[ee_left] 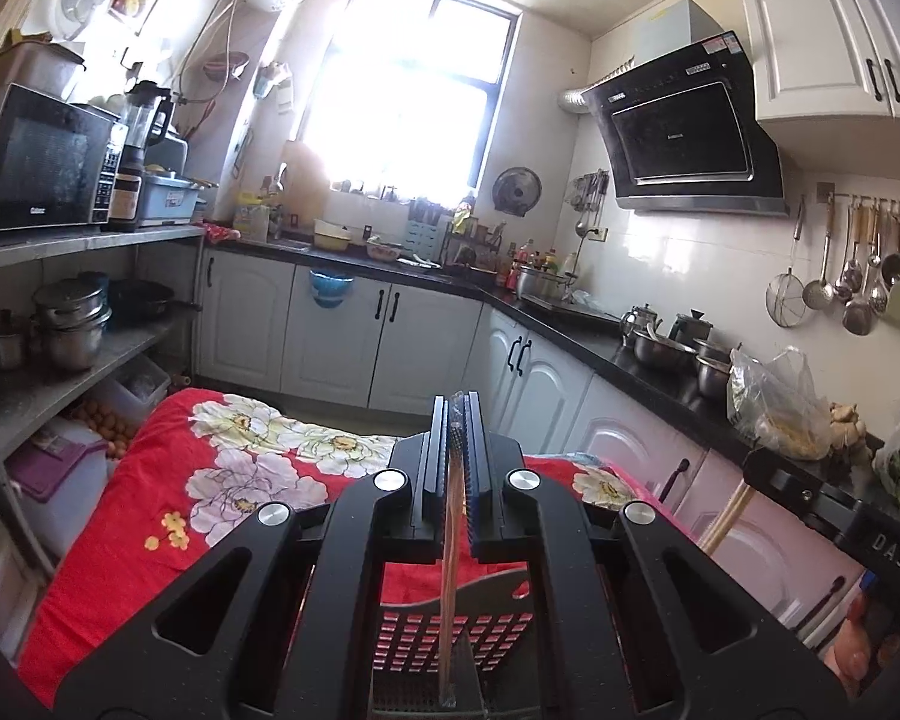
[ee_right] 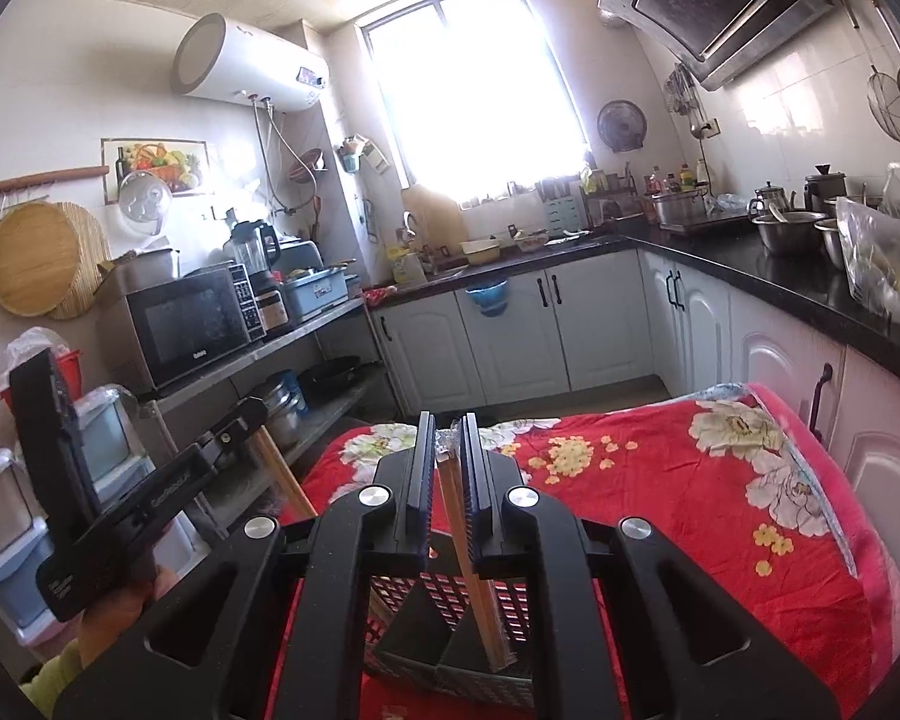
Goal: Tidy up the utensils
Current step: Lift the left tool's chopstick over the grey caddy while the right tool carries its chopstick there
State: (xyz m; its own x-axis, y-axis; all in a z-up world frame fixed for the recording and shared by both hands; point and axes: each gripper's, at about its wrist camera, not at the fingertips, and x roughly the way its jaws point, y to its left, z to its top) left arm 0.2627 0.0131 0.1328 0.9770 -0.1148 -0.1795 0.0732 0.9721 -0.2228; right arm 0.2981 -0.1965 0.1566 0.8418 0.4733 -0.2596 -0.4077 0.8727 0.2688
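Note:
My left gripper [ee_left: 457, 420] is shut on a wrapped pair of wooden chopsticks [ee_left: 449, 588] that hangs down into a grey perforated utensil basket [ee_left: 498, 630] on the red flowered cloth [ee_left: 168, 480]. My right gripper [ee_right: 447, 438] is shut on another wrapped pair of chopsticks [ee_right: 474, 588], whose lower end slants into a compartment of the same basket [ee_right: 414, 630]. The left gripper also shows in the right wrist view [ee_right: 48, 396], raised at the left with its chopsticks [ee_right: 282, 480]. The right gripper's body shows in the left wrist view [ee_left: 810, 492] with its chopsticks [ee_left: 729, 516].
A black countertop [ee_left: 630, 354] with steel pots and plastic bags runs along the right. A metal shelf [ee_left: 90, 240] with a microwave and pots stands at the left. White cabinets [ee_left: 342, 336] and a bright window are at the back. Ladles hang on the right wall.

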